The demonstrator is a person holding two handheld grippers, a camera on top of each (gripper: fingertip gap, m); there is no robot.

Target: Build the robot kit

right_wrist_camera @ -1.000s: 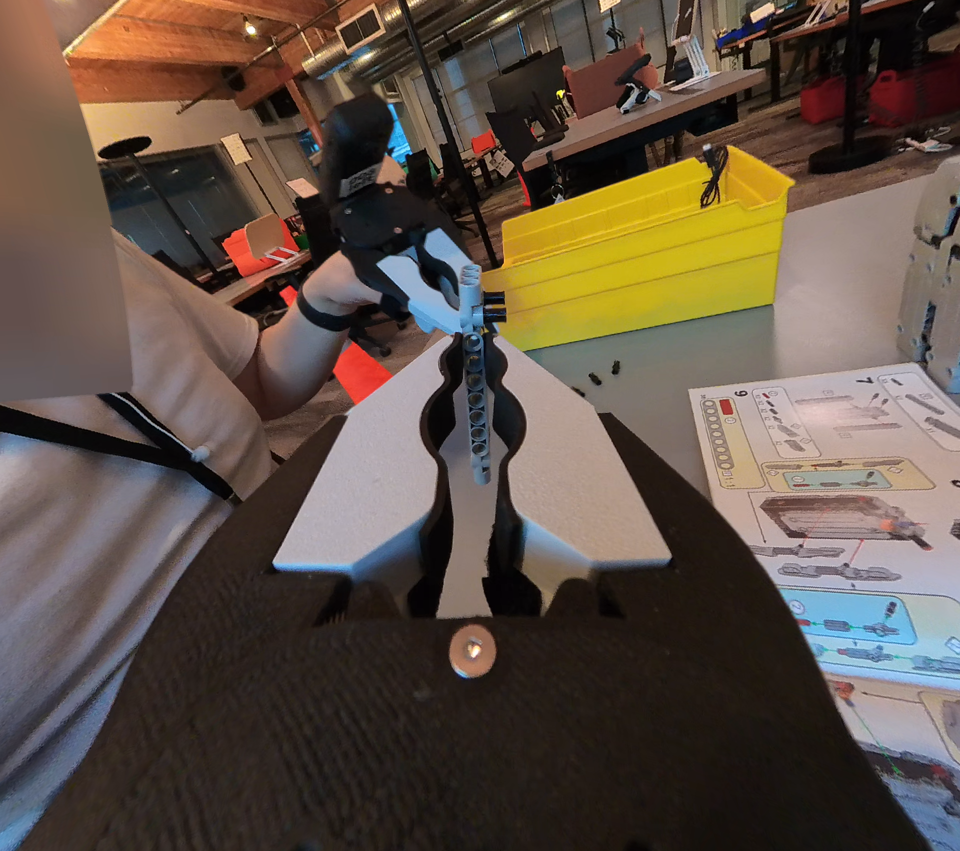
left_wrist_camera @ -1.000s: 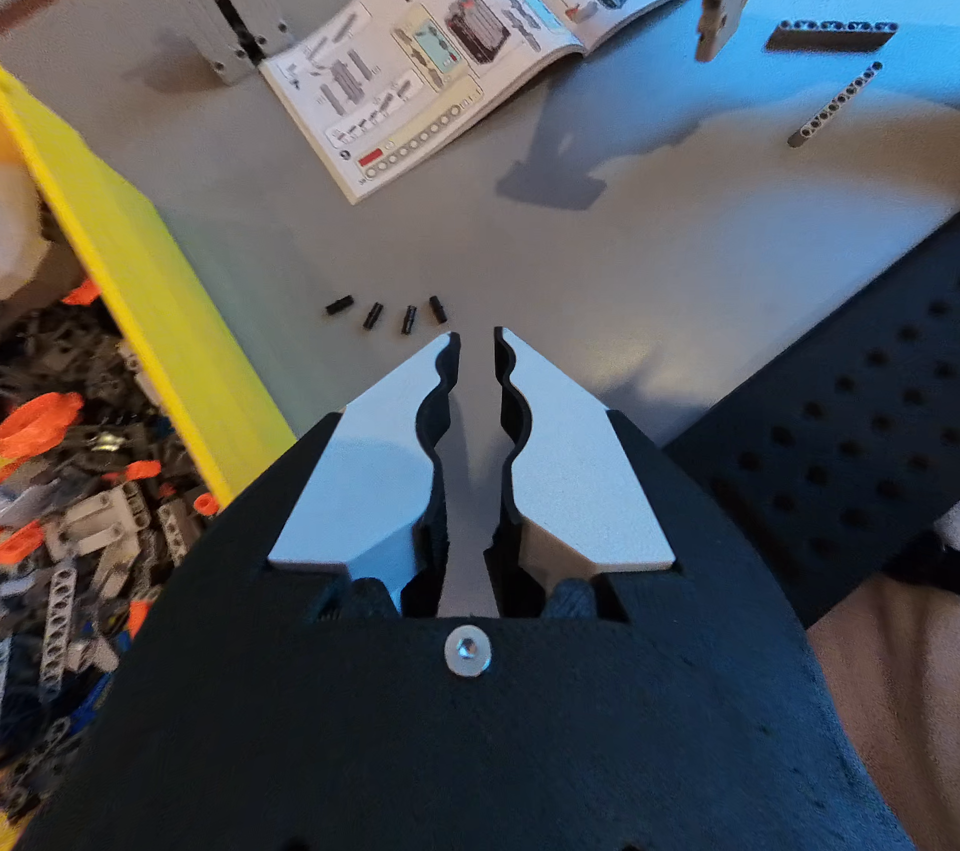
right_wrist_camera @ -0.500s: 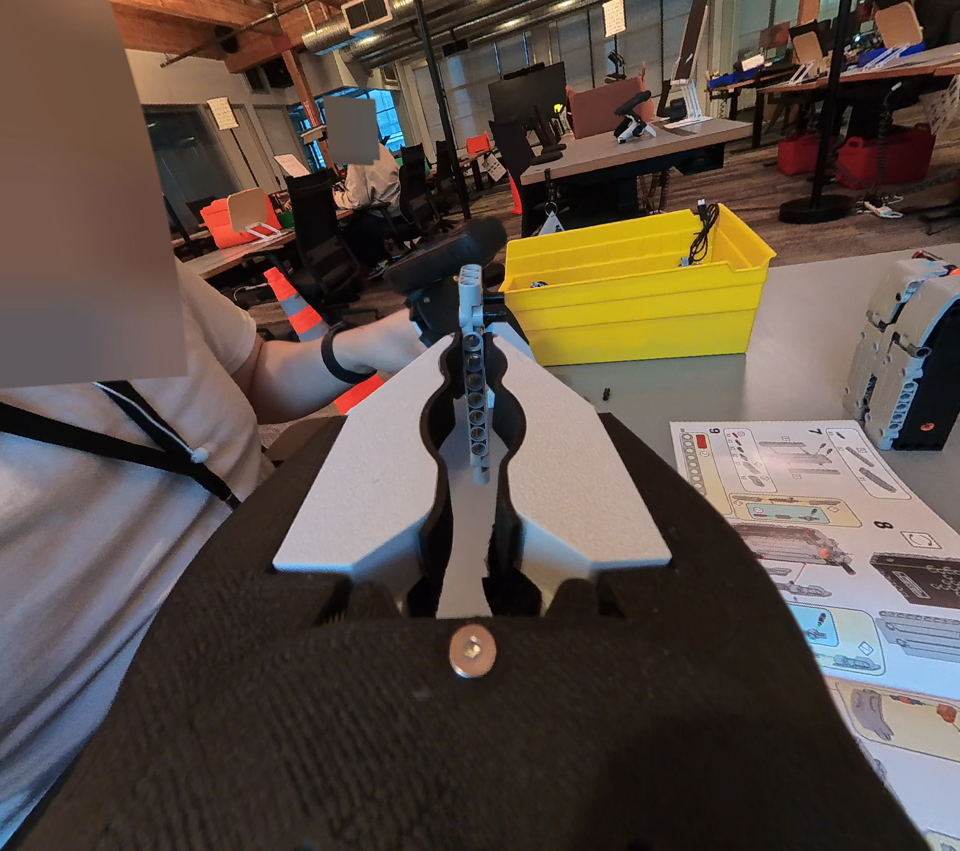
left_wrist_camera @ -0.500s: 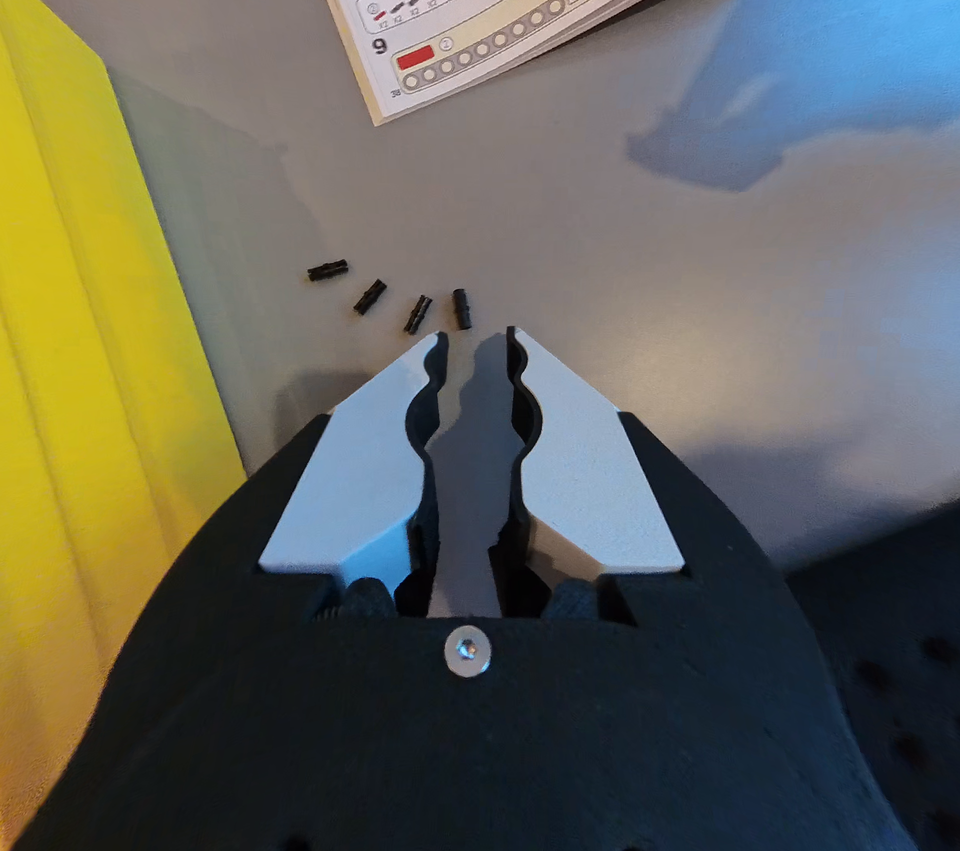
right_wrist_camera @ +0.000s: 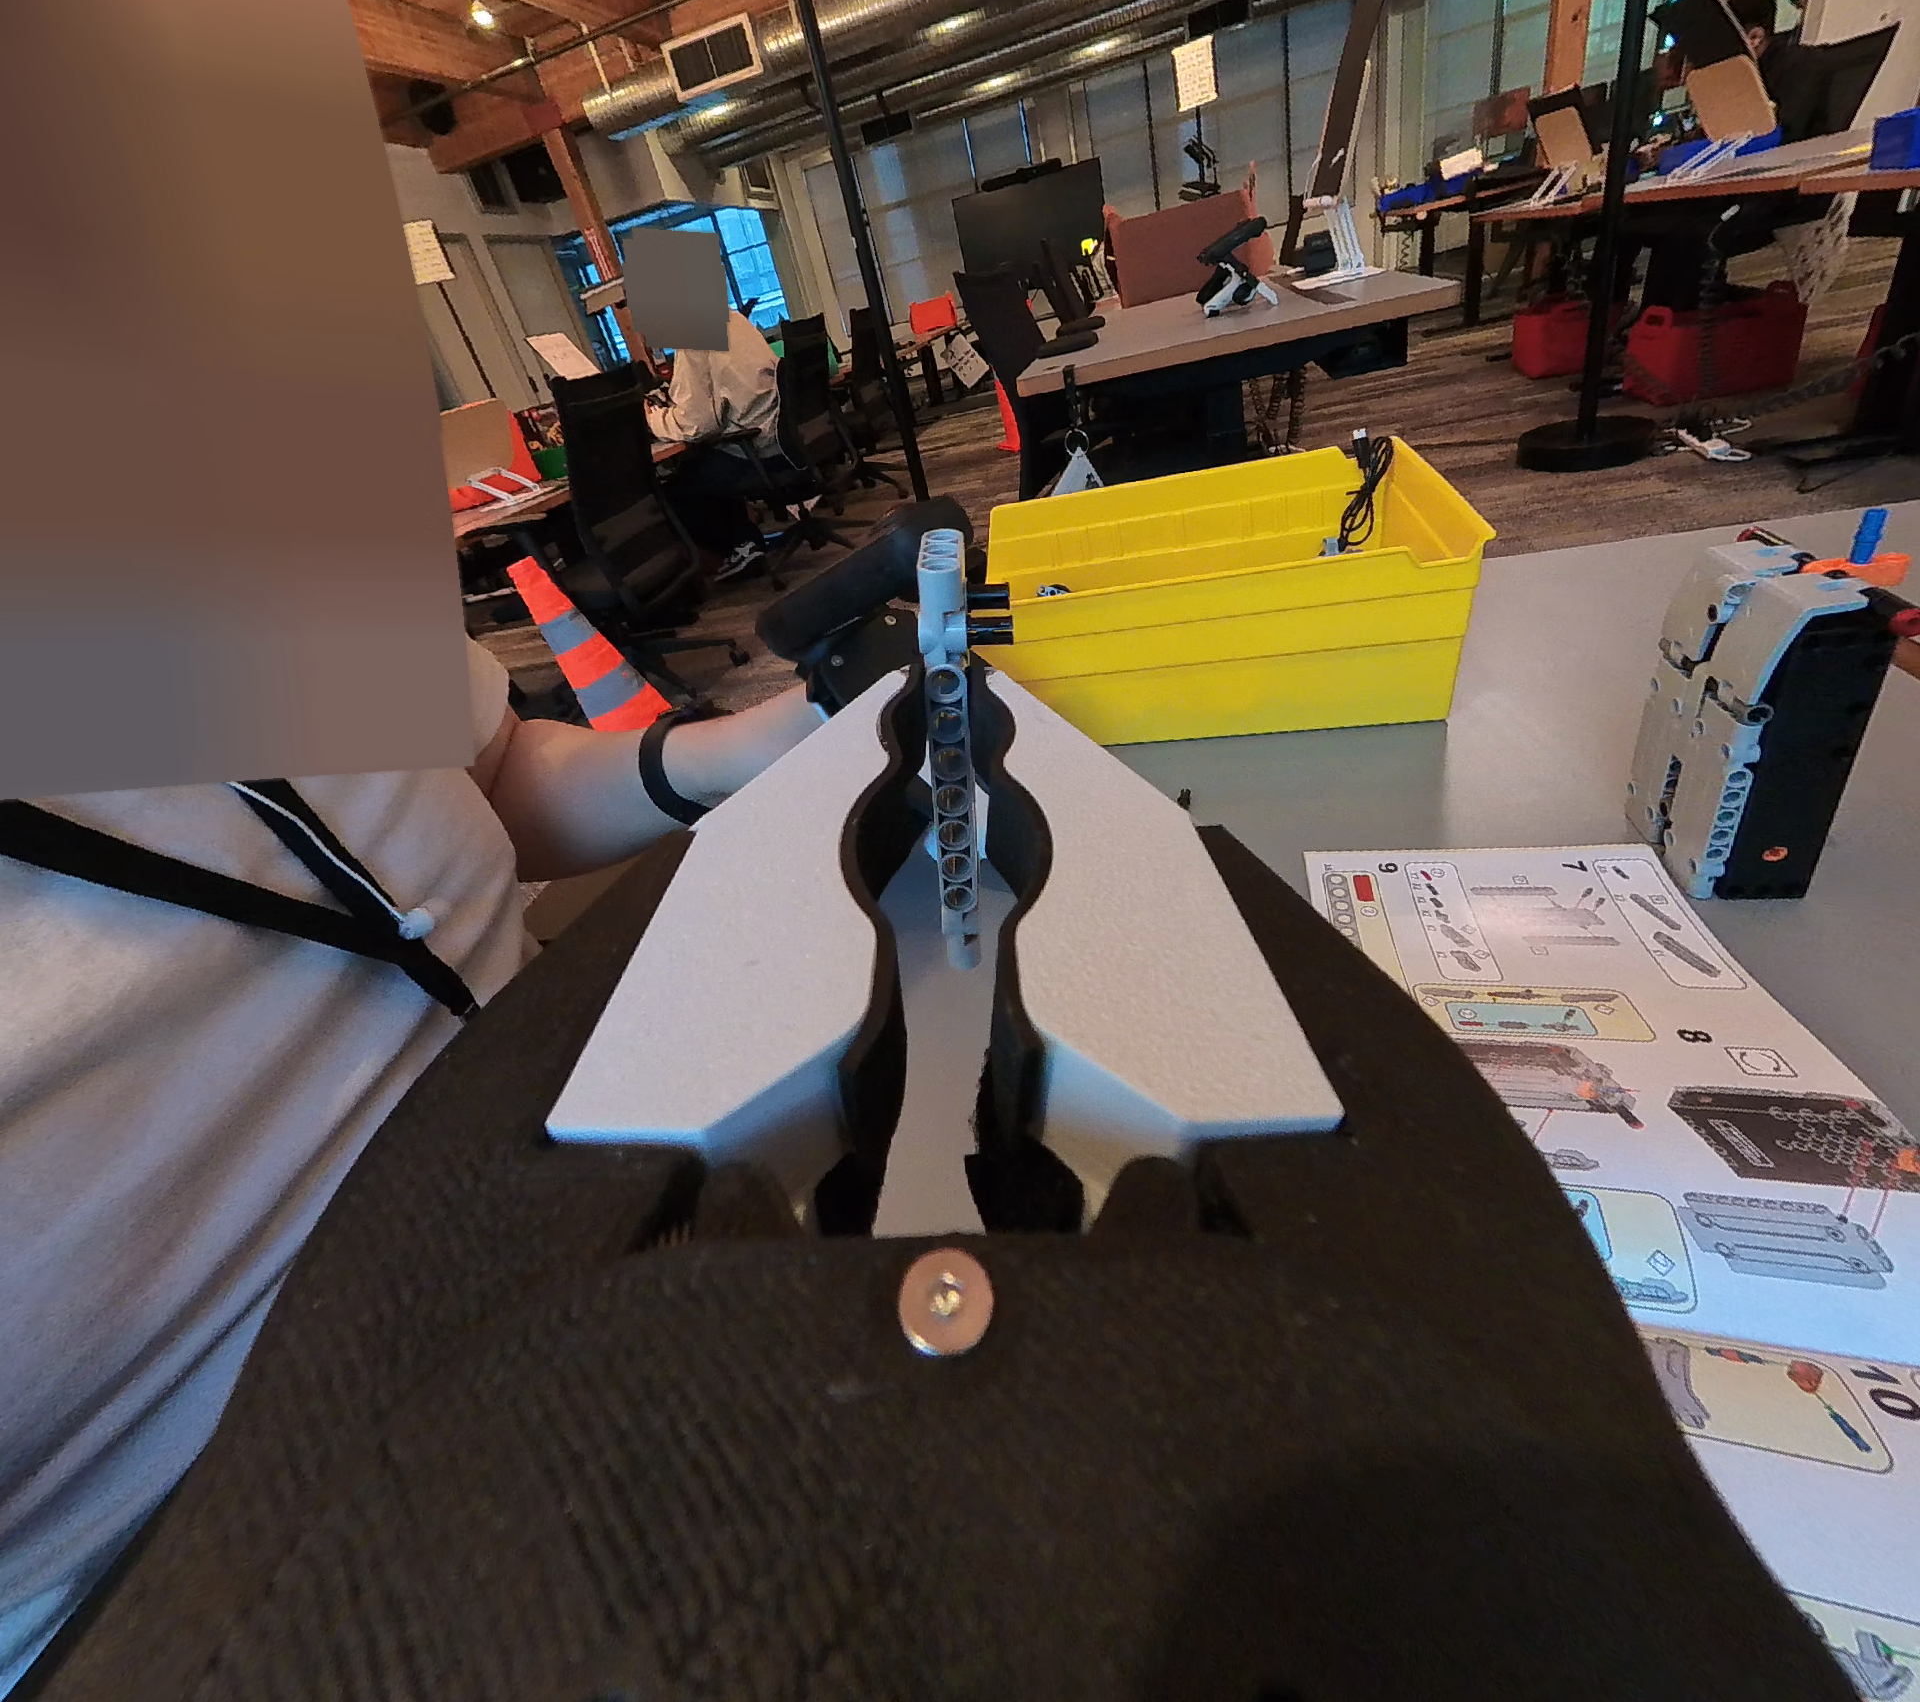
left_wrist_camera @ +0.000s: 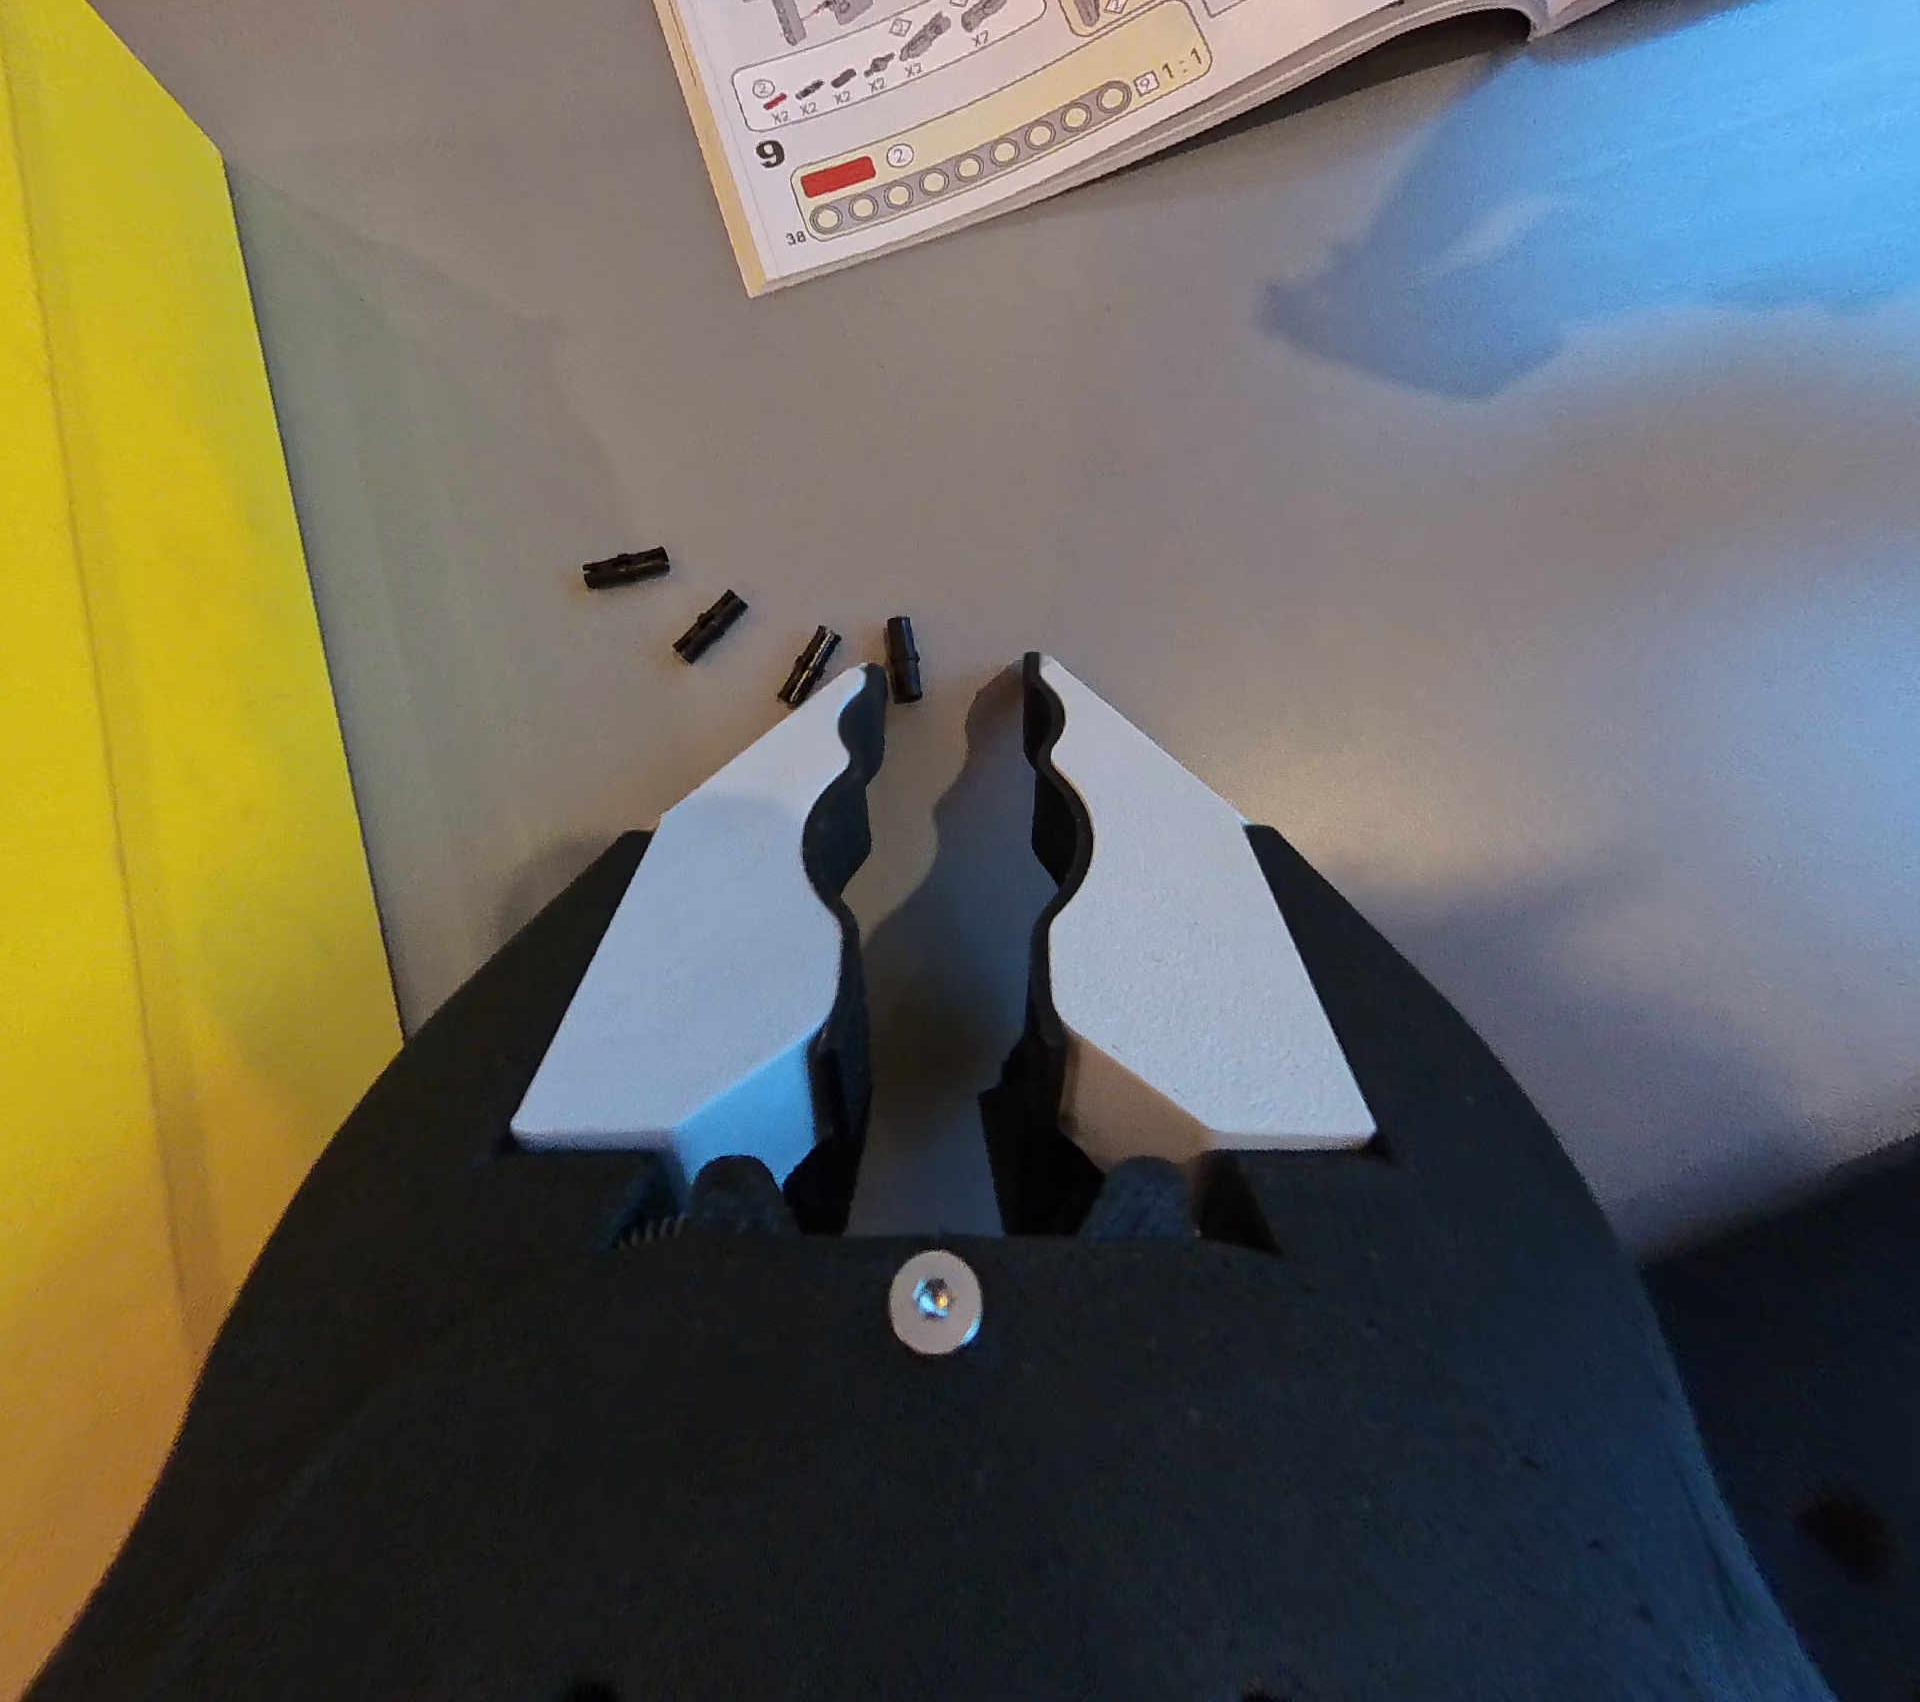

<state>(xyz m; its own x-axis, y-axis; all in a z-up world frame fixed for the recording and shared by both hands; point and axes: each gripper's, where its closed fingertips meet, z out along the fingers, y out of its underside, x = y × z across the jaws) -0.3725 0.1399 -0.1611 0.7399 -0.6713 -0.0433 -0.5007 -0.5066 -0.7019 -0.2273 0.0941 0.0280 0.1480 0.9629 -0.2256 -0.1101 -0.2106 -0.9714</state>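
In the left wrist view my left gripper (left_wrist_camera: 954,678) is open and empty, low over the grey table (left_wrist_camera: 1299,613). Several small black pins lie in a row just ahead; the nearest pin (left_wrist_camera: 903,658) lies by the left fingertip (left_wrist_camera: 857,688), between the open jaws without being pressed. Another pin (left_wrist_camera: 809,664) lies just left of that fingertip. In the right wrist view my right gripper (right_wrist_camera: 951,686) is shut on a grey holed beam (right_wrist_camera: 954,811), held upright. A light grey connector (right_wrist_camera: 940,592) with two black pins (right_wrist_camera: 992,613) tops the beam. The left gripper's black body (right_wrist_camera: 862,603) shows behind it.
A yellow bin (left_wrist_camera: 114,717) stands at the left, also seen in the right wrist view (right_wrist_camera: 1236,603). An open instruction booklet (left_wrist_camera: 1039,11) lies ahead, also at the right (right_wrist_camera: 1621,1081). A grey and black built block (right_wrist_camera: 1756,717) stands at the far right. A person's arm (right_wrist_camera: 582,779) reaches left. Tip to tip, the grippers are about 25 centimetres apart.
My left gripper has opened wider and moved down and forward to the row of black pins. My right gripper kept its hold on the beam and turned slightly.
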